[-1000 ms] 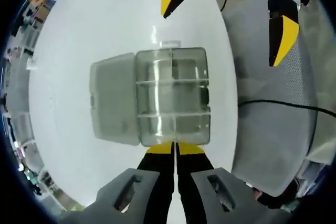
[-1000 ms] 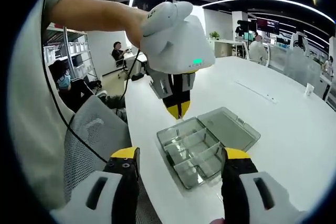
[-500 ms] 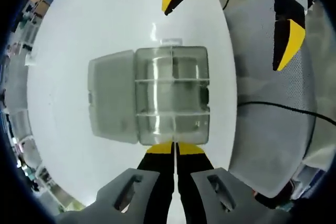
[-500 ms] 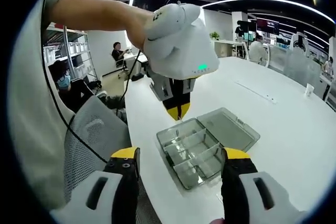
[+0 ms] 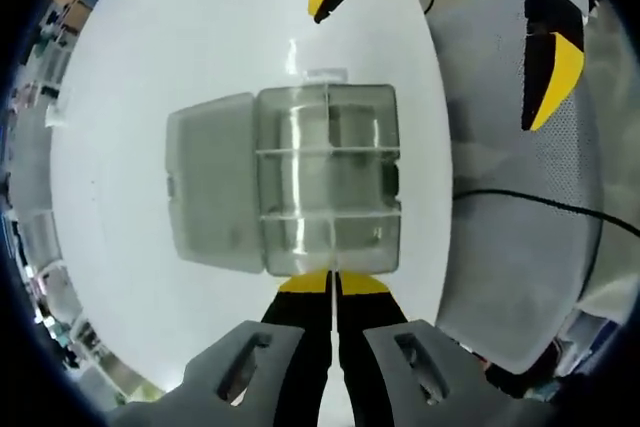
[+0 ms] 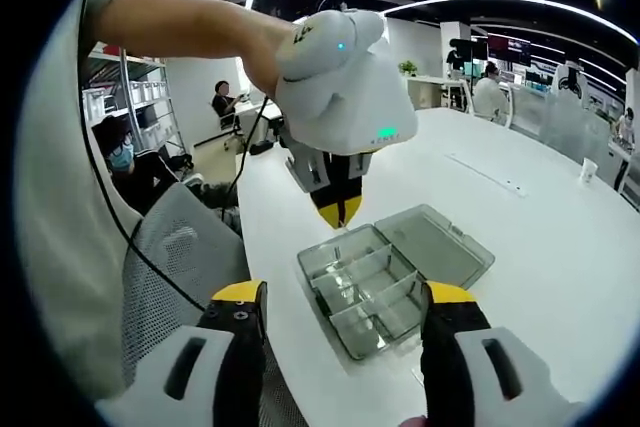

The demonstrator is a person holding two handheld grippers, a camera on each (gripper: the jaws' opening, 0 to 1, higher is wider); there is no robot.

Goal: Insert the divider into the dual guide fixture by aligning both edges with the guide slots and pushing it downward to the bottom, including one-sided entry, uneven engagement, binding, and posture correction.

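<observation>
- Open-plan office behind you: shelving, seated people, ceiling light strips. Work surface is a white desk (image 6: pixel 560 247) with a mesh chair (image 6: pixel 180 247) at its near edge.
- Clear plastic compartment box (image 5: pixel 328 179) lies flat on the desk, its hinged lid (image 5: pixel 212 183) swung fully open beside it. That leaves the guide slots reachable from above.
- Your left gripper (image 5: pixel 332 283) hangs directly over the box's near wall, yellow tips pressed together. Whether a thin clear divider is pinched between them, you cannot tell from either view.
- In the right gripper view, the left gripper (image 6: pixel 338 211) points straight down, just above the box (image 6: pixel 372 292), apparently not touching.
- Cross dividers (image 5: pixel 328 154) already sit in the box. The task's divider cannot be picked out separately.
- Your right gripper (image 6: pixel 345 302) is spread wide, holding nothing, well back from the box. Judged role: standing by to steady the box or correct tilt.
- Judged stage: alignment above the slots, descent not yet begun.
</observation>
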